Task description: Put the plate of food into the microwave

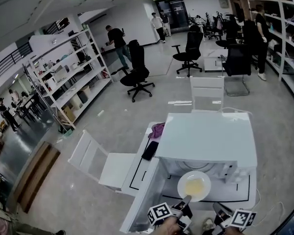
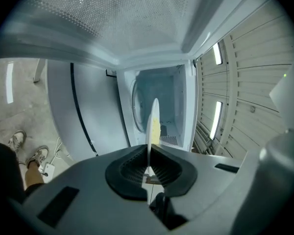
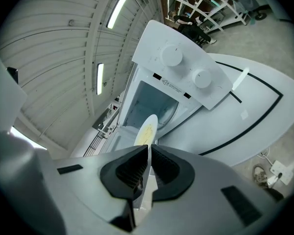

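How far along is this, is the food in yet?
Done: the microwave door stands open. In hand: left gripper and right gripper both have jaws shut on the plate of food, at the opening. Left: slide it inside, let go, close the door.

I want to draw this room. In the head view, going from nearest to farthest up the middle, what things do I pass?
round white plate of yellow food → boxy white microwave → white slat-back chair → black wheeled office chair
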